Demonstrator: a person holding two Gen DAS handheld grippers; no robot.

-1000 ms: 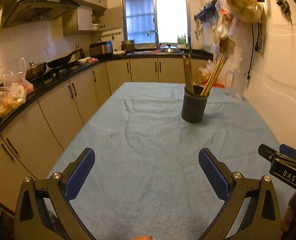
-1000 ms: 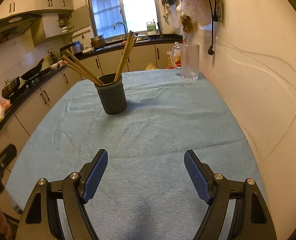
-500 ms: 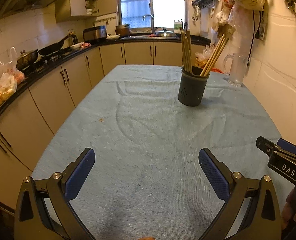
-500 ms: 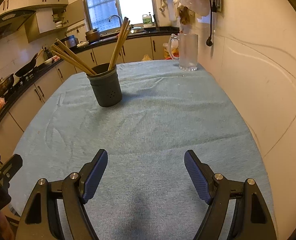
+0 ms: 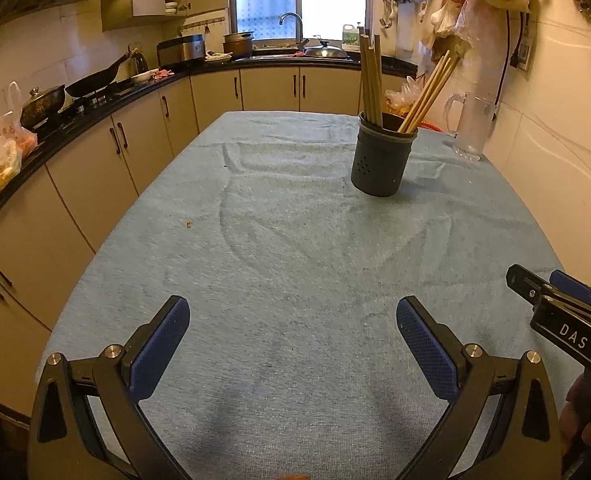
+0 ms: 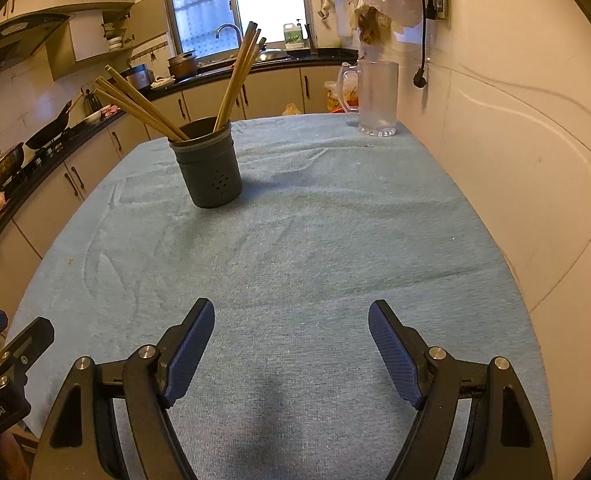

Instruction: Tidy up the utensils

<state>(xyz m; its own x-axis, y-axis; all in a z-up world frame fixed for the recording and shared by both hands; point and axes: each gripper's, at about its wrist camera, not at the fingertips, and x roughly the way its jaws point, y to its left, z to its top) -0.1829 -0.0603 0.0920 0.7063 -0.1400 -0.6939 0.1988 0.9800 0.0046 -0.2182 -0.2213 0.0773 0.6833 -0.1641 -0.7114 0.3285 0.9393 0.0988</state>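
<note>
On a table covered by a blue cloth [image 5: 279, 248], a dark grey utensil holder [image 5: 380, 160] stands upright toward the far end, well apart from both tools. Wooden chopsticks [image 5: 370, 80] rise out of it in two bunches: in the left wrist view one bunch stands nearly straight at the holder's left side and the other leans away to the right; in the right wrist view one bunch fans out to the left and the other leans up and slightly right (the same sticks, seen from the other side). Small holes dot the holder's wall.

At the near edge, the left gripper [image 5: 293, 320] hangs over bare cloth with its blue-padded fingers [image 5: 159, 344] spread wide and nothing between them. The right gripper [image 6: 291, 324] is likewise spread wide over the cloth, its pads [image 6: 395, 356] clear of everything. Each tool shows at the edge of the other's view, side by side at the near end of the table.

Far right, next to the pale wall, a clear glass mug [image 6: 376, 98] with a handle stands on the cloth's corner. Beyond the table runs a dark counter [image 5: 143, 84] with cream cabinets below, a wok [image 5: 95, 80] on the stove at the left, and a sink tap [image 5: 291, 24] under the bright window.
</note>
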